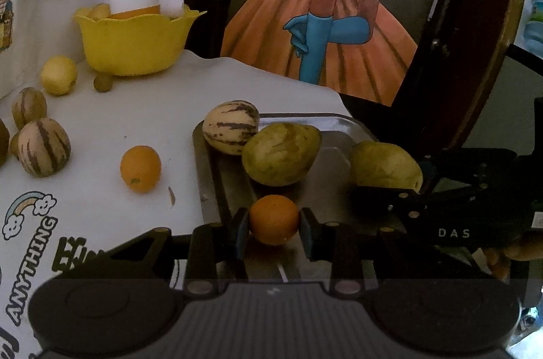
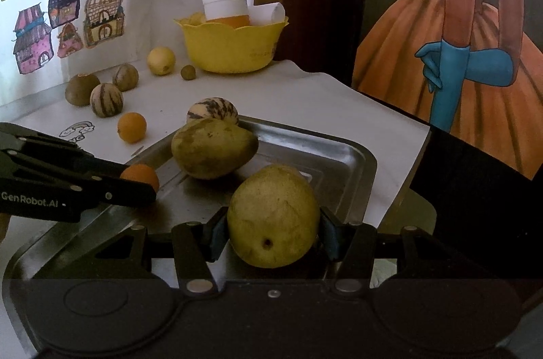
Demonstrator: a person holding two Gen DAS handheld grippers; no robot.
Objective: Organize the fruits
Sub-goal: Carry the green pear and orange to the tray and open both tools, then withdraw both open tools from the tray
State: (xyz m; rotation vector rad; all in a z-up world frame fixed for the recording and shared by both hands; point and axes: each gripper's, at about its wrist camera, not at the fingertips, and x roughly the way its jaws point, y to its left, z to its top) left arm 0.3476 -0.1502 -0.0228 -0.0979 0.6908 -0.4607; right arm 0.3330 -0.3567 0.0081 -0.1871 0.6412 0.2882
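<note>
My left gripper (image 1: pixel 274 225) is shut on a small orange (image 1: pixel 274 218) just above the near part of the metal tray (image 1: pixel 342 124). My right gripper (image 2: pixel 273 231) is shut on a large green mango (image 2: pixel 273 214) over the same tray (image 2: pixel 353 155). In the tray lie a second green mango (image 1: pixel 281 153) and a striped melon (image 1: pixel 230 126) at its far corner. From the right wrist view the left gripper (image 2: pixel 146 185) and its orange (image 2: pixel 141 174) show at the left.
On the white cloth lie a loose orange (image 1: pixel 141 168), two striped melons (image 1: pixel 44 146), a lemon (image 1: pixel 58 74) and a small brown fruit (image 1: pixel 103 82). A yellow bowl (image 1: pixel 135 43) with a jar stands at the back. A large framed painting (image 1: pixel 322 29) leans behind the table.
</note>
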